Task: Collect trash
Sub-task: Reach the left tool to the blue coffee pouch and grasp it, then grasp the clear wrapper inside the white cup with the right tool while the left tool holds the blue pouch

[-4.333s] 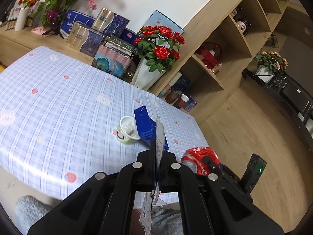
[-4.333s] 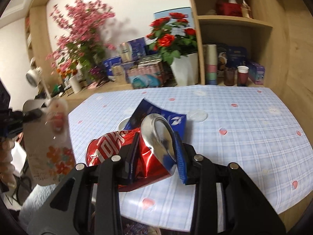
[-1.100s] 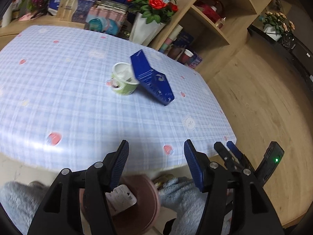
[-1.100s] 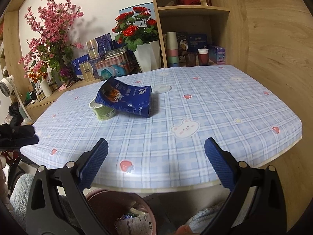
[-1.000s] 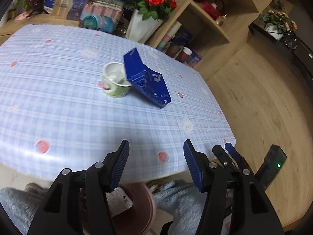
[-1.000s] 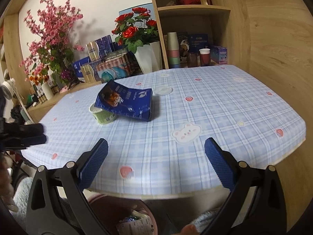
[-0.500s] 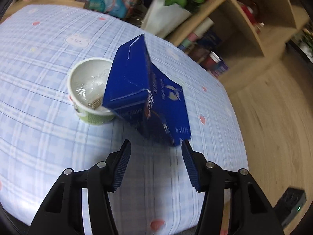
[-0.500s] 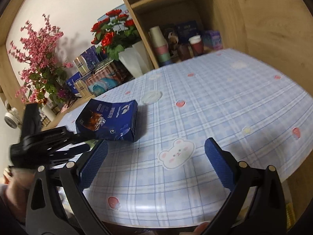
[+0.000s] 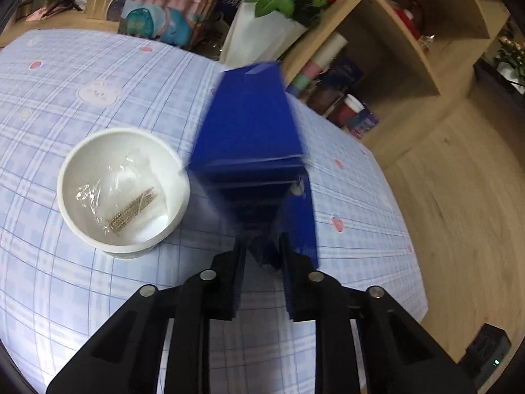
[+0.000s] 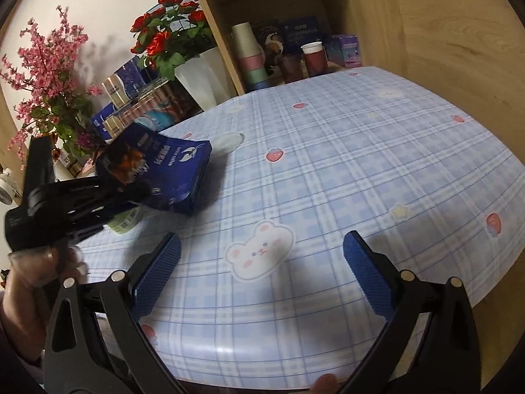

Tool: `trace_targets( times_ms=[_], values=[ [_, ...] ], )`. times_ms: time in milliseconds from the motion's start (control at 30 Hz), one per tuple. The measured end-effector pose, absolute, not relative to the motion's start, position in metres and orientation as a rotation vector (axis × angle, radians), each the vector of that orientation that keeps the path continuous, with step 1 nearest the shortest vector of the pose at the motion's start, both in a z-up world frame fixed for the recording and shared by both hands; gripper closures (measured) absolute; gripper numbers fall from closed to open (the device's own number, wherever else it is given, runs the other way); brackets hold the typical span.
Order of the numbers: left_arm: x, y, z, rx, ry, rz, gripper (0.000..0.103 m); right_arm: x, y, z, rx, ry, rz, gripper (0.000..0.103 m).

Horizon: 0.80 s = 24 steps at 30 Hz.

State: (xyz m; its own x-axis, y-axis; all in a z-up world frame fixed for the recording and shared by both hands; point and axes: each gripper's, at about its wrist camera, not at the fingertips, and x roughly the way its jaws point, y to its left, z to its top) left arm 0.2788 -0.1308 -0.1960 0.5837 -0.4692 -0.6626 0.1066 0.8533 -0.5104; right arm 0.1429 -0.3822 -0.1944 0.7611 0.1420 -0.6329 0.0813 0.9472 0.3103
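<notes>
My left gripper [image 9: 261,256] is shut on the near end of a dark blue box [image 9: 252,151], which stands tilted up over the checked tablecloth [image 9: 65,295]. The box also shows in the right wrist view [image 10: 167,170], held by the left gripper [image 10: 131,193]. A white paper cup [image 9: 123,190] with a clear wrapper inside stands just left of the box, touching or nearly touching it. My right gripper [image 10: 262,279] is open and empty above the table's near edge, to the right of the box.
A white vase of red roses [image 9: 262,32] and stacked packages [image 9: 164,16] stand behind the table. Wooden shelves [image 10: 295,49] with stacked cups are at the far right. Pink flowers [image 10: 49,82] stand at the far left. Wooden floor [image 9: 459,197] lies right of the table.
My left gripper has moved forward to the blue box and closed on its near end; the box now tilts up. My right gripper stays open and has moved slightly closer to the table.
</notes>
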Motion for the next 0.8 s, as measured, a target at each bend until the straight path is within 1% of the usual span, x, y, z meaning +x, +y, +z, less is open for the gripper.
trace_targets(
  times_ms=[33, 100, 267, 400, 500, 600, 800],
  values=[
    [0.276, -0.13, -0.19, -0.437, 0.876, -0.358, 0.089, 0.143, -0.382, -0.194, 0.331, 0.707, 0.029, 0.006],
    [0.269, -0.13, -0.177, -0.396, 0.834, -0.376, 0.09, 0.142, -0.382, -0.19, 0.331, 0.702, 0.029, 0.006],
    [0.246, -0.121, -0.136, -0.327, 0.724, -0.47, 0.09, 0.142, -0.375, -0.181, 0.302, 0.696, 0.033, 0.006],
    [0.226, -0.09, -0.104, -0.347, 0.636, -0.473, 0.09, 0.145, -0.369, -0.171, 0.285, 0.691, 0.047, 0.006],
    [0.21, -0.045, -0.087, -0.353, 0.567, -0.398, 0.09, 0.149, -0.361, -0.165, 0.252, 0.696, 0.071, 0.006],
    [0.191, 0.0, -0.085, -0.332, 0.541, -0.314, 0.09, 0.158, -0.347, -0.162, 0.173, 0.719, 0.122, 0.006],
    [0.168, 0.071, -0.096, -0.362, 0.555, -0.187, 0.09, 0.182, -0.299, -0.159, 0.012, 0.73, 0.236, 0.006]
  ],
)
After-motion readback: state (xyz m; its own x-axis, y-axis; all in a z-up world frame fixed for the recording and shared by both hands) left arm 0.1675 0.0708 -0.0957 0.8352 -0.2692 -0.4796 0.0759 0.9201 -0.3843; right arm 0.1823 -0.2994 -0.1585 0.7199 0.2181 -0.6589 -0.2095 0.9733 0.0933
